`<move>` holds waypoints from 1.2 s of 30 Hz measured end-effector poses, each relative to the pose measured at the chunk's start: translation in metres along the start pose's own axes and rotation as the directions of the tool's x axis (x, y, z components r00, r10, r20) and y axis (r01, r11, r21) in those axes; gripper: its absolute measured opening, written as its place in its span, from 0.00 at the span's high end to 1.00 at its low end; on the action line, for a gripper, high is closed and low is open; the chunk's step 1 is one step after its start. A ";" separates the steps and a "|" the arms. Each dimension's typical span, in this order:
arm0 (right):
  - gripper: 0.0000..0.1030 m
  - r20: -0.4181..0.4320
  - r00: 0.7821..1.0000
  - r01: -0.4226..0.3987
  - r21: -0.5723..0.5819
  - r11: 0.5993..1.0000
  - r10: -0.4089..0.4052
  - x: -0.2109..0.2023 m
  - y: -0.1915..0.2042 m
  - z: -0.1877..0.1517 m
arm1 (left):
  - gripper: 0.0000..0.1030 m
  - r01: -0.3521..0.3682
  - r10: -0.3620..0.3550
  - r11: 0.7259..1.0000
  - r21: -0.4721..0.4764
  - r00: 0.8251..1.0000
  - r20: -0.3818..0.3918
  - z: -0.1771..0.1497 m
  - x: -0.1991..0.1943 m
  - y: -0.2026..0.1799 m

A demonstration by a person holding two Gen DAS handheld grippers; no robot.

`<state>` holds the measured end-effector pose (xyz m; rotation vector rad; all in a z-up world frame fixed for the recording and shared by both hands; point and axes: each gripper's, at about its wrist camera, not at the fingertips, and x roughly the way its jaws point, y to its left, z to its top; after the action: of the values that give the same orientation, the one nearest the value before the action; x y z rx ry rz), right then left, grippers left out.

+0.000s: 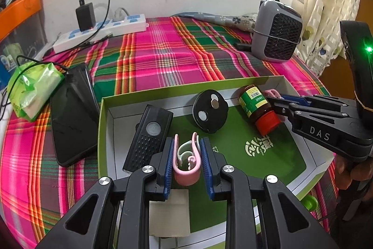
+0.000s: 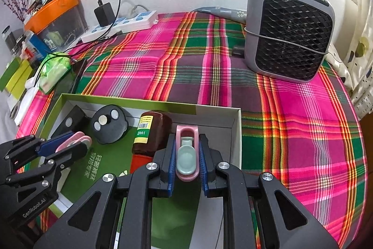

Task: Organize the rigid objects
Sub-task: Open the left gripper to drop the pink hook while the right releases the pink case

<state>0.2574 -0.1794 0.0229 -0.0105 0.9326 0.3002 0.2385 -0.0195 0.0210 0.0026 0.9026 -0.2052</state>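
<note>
Clamping a pink clip point(image 1: 186, 163) low in the left wrist frame, my left gripper point(image 1: 187, 160) presses its blue pads against both of its sides, over the green-lined box point(image 1: 106, 132). My right gripper point(image 2: 187, 155) pinches a second pink clip point(image 2: 186, 153) at that frame's lower centre, just beside the brown bottle point(image 2: 151, 132) lying in the box. A black round disc point(image 1: 209, 111) and a black remote point(image 1: 149, 134) lie inside too.

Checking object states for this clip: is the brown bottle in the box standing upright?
No. The brown bottle lies on its side on the green floor of the box, red cap pointing toward the camera.
</note>
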 end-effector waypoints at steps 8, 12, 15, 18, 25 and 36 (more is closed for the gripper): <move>0.82 0.001 1.000 -0.004 0.001 1.000 0.004 0.000 0.000 0.000 | 0.79 -0.003 0.003 1.000 0.001 1.000 -0.021 -0.002 0.004 0.000; 0.82 0.002 1.000 -0.008 0.007 1.000 0.008 0.000 0.000 0.000 | 0.79 -0.003 0.003 1.000 0.000 1.000 -0.021 -0.002 0.005 0.000; 0.82 0.001 1.000 -0.010 0.011 1.000 0.010 -0.001 -0.001 0.000 | 0.78 -0.002 0.002 1.000 -0.002 1.000 -0.022 -0.002 0.005 0.000; 0.82 0.003 1.000 -0.010 0.013 1.000 0.010 -0.001 -0.001 0.000 | 0.77 0.003 -0.003 1.000 -0.003 1.000 -0.022 -0.002 0.005 0.000; 0.81 0.005 1.000 -0.012 0.019 1.000 0.012 -0.002 -0.003 0.000 | 0.71 0.009 -0.009 1.000 0.000 1.000 -0.023 -0.003 0.004 -0.002; 0.71 0.023 1.000 -0.016 0.034 0.999 0.015 -0.007 -0.004 0.000 | 0.68 0.004 -0.004 1.000 0.007 1.000 -0.014 -0.004 -0.003 -0.004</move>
<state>0.2541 -0.1846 0.0278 0.0317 0.9159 0.2979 0.2330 -0.0229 0.0213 0.0084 0.9157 -0.2118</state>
